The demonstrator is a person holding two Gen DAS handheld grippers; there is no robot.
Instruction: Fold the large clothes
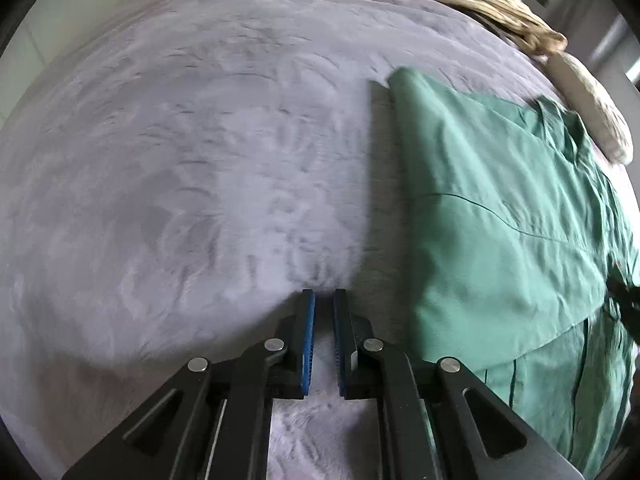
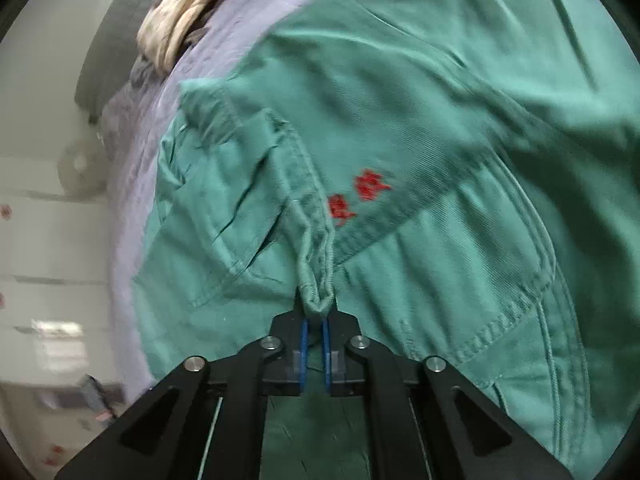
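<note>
Jaws of the right gripper [image 2: 315, 320] pinch a bunched fold of the green garment [image 2: 400, 128], which spreads from 9 to 3 o'clock. Left gripper [image 1: 324, 300] jaws are nearly closed and empty over the grey bed cover [image 1: 180, 180], the garment at 3 o'clock.

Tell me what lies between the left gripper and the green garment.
Only bare grey bedcover separates the left gripper from the green garment, seen in the left wrist view.

1. Left gripper [image 1: 324, 300]: black angular linkage arms showing round silver pins, blue ribbed pads [image 1: 307, 340] lining both fingers.
2. Right gripper [image 2: 316, 322]: matching black frame, silver pins, blue pads [image 2: 304, 344], clear tabs showing behind them.
</note>
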